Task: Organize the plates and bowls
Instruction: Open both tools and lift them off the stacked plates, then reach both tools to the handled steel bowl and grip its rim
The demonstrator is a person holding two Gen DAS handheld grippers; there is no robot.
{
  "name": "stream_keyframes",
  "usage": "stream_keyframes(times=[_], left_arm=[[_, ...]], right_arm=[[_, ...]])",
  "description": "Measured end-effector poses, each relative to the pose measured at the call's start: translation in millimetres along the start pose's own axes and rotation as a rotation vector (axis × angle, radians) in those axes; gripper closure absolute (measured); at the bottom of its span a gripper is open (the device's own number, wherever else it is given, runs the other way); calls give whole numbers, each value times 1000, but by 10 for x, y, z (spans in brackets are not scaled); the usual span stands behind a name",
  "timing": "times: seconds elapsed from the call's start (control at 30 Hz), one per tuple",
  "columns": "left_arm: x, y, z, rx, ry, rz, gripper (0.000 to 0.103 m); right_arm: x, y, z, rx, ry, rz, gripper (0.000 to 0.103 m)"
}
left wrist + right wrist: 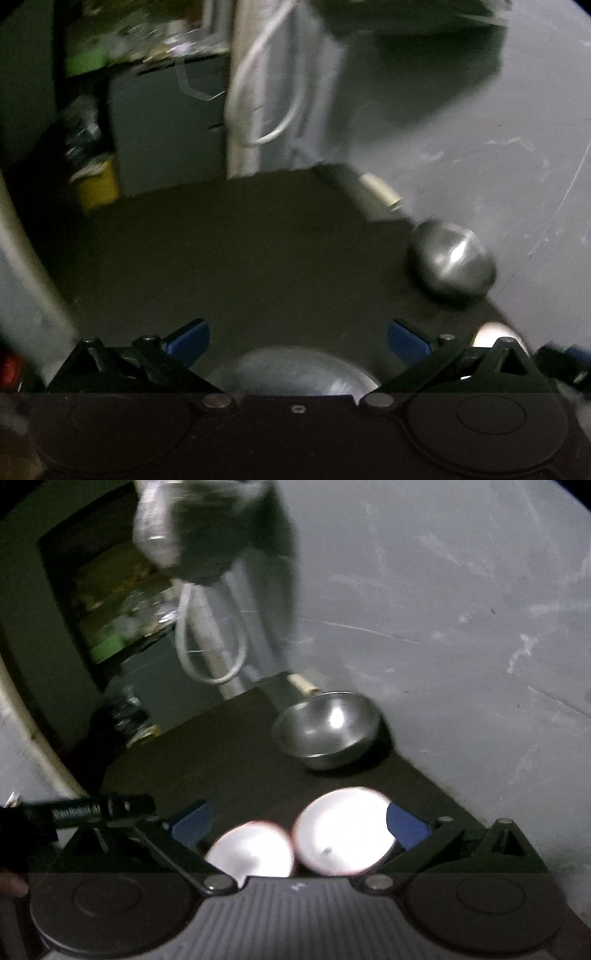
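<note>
On the dark table (229, 760), a steel bowl (327, 729) sitting open side up by the grey wall (461, 627), two white plates (343, 830) lying flat nearer, side by side, right gripper (299, 821) and left gripper (299, 338) both hanging wide apart, holding nothing.

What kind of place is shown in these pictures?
Probably a dim corner of a home, perhaps a kitchen area. A dark table stands against a scuffed grey wall, with a steel bowl and two white plates on it.

My left gripper (298, 341) and right gripper (300, 825): blue fingertips spread wide, jaws empty, both angled downward.
</note>
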State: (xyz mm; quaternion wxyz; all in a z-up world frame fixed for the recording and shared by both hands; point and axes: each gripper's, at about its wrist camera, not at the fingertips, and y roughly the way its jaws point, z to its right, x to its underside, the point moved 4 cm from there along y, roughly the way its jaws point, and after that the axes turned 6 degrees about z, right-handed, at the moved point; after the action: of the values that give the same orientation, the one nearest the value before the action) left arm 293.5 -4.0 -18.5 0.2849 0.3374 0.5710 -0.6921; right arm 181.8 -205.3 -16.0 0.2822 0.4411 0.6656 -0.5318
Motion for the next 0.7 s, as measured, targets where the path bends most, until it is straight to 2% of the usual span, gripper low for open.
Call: stream_keyframes(times=[0.1, 0.23, 0.47, 0.6, 0.67, 0.7], left_arm=[[-274, 356, 293, 44, 47, 20, 1], [-511, 829, 602, 85, 92, 26, 1], [-581, 1448, 915, 121, 143, -45, 1], [-479, 1592, 962, 138, 146, -106, 11], [-437, 1605, 969, 151, 155, -120, 20], [-417, 1618, 980, 160, 164, -127, 28]], right_arm=[[-55, 282, 172, 9, 85, -13, 0], [-77, 586, 297, 64, 120, 8, 1], [-145, 1046, 389, 125, 144, 3, 17], [-152, 1199, 365, 138, 128, -20, 23], [-148, 1248, 344, 141, 108, -35, 29], [-149, 1275, 338, 140, 101, -44, 31]])
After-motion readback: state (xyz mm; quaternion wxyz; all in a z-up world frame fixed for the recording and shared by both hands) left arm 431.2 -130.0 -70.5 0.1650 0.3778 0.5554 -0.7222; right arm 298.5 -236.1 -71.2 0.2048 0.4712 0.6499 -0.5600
